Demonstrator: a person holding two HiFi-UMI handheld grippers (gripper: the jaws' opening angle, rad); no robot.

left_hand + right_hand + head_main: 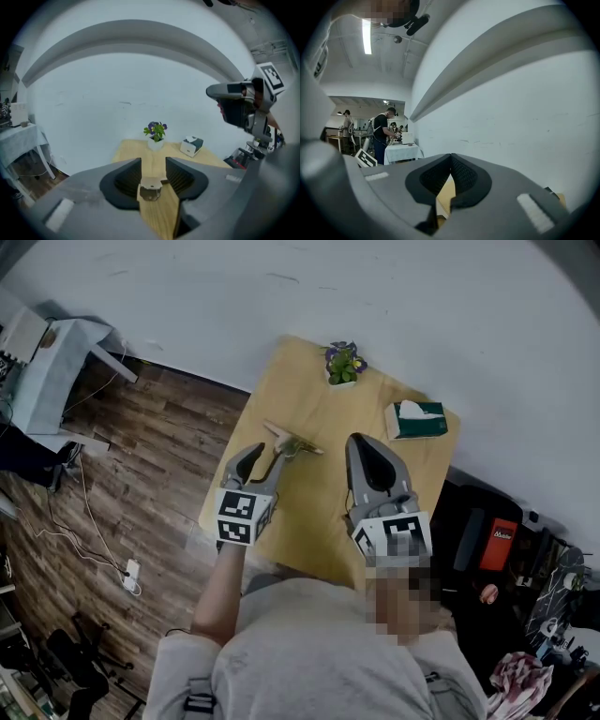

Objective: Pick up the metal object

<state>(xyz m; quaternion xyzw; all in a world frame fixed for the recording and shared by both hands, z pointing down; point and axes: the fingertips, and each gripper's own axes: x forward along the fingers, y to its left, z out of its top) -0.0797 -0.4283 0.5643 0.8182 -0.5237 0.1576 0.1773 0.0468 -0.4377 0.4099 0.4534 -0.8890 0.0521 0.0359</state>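
The metal object, a small bent bracket, sits on the wooden table just ahead of my left gripper. In the left gripper view the bracket shows between the two dark pads, and the left gripper stands open around it with a gap beside the piece. My right gripper hovers over the table's right half, apart from the bracket. Its jaws meet at the tips with nothing between them. The right gripper also shows high at the right of the left gripper view.
A potted plant stands at the table's far edge and a tissue box at its far right corner. A white wall runs behind. A white side table, cables and a power strip are on the wood floor at left. People stand far off.
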